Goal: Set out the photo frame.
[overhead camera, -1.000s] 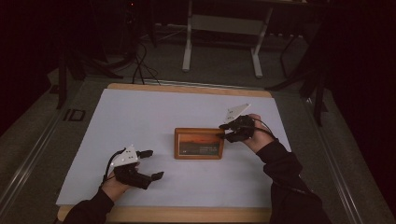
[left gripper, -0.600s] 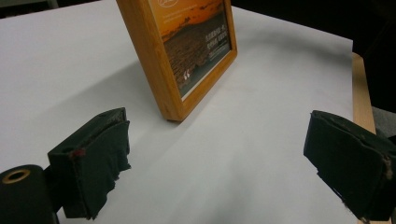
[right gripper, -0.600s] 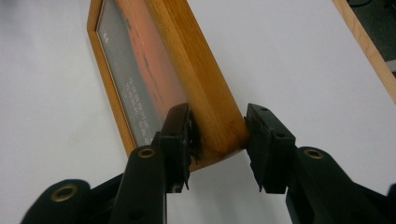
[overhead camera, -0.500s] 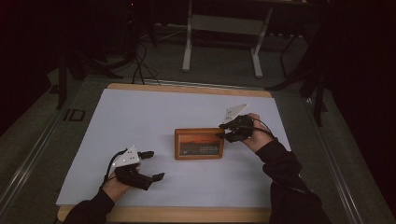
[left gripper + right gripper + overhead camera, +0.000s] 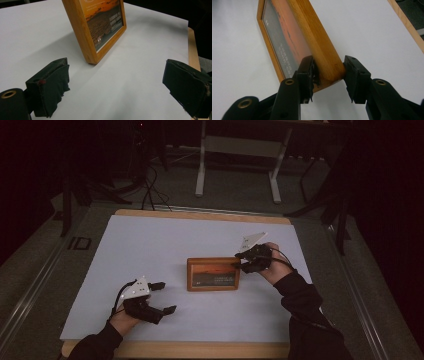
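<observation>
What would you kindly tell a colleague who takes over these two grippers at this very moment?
Right gripper: closed on the right end of the wooden picture frame, one pad on its glass front, one on its back.
Left gripper: open, holding nothing, near the table's front edge, apart from the frame.
The frame stands on the white table cover.
Done: frame gripped. Left: probably moving or setting it down; nothing shows where.
</observation>
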The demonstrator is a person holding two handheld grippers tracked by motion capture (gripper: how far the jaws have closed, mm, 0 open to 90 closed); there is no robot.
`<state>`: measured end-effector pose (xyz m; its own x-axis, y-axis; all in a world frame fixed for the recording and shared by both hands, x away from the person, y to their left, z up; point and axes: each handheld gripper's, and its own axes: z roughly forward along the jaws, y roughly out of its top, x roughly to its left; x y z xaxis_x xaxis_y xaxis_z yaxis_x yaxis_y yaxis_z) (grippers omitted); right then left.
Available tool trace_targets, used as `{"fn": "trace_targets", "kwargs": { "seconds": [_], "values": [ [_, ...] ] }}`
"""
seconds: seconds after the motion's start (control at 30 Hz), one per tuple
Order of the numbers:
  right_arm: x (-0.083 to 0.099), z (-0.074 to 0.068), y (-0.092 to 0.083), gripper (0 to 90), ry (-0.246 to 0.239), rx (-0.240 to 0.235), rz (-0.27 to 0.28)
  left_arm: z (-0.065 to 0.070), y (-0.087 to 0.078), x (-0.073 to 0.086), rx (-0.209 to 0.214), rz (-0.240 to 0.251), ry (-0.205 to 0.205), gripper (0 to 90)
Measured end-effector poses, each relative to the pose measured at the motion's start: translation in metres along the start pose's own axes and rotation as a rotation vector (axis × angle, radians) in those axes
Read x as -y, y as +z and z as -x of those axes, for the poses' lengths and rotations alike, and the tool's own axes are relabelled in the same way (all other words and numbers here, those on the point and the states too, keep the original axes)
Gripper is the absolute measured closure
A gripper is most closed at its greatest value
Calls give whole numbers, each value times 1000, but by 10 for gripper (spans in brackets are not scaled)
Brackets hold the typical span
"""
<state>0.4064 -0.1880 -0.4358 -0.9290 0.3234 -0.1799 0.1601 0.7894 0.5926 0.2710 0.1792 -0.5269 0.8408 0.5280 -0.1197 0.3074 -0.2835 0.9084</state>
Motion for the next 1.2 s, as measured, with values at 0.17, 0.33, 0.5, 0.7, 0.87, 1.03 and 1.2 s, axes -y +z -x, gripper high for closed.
{"fn": "trace_targets", "kwargs": {
  "seconds": [0.17, 0.33, 0.5, 0.7, 0.87, 1.03, 1.2],
  "values": [
    [-1, -2, -1, 556, 62, 1, -4, 0, 0, 0, 1, 4, 5, 72],
    [0, -5, -5, 495, 70, 14, 27, 1, 1, 0, 2, 3, 6, 73],
    [4, -6, -14, 461, 88, 28, 67, 1, 1, 0, 2, 8, 5, 72],
    [12, -5, -23, 420, 132, 49, 112, 3, 1, 0, 5, 5, 12, 73],
    [19, -14, -32, 336, 168, 84, 163, 3, 2, 0, 8, 3, 15, 72],
    [27, -23, -39, 297, 197, 80, 206, 3, 2, 0, 9, 2, 15, 73],
    [44, -33, -40, 217, 252, 61, 242, 4, 3, 0, 10, -1, 18, 73]
  ]
}}
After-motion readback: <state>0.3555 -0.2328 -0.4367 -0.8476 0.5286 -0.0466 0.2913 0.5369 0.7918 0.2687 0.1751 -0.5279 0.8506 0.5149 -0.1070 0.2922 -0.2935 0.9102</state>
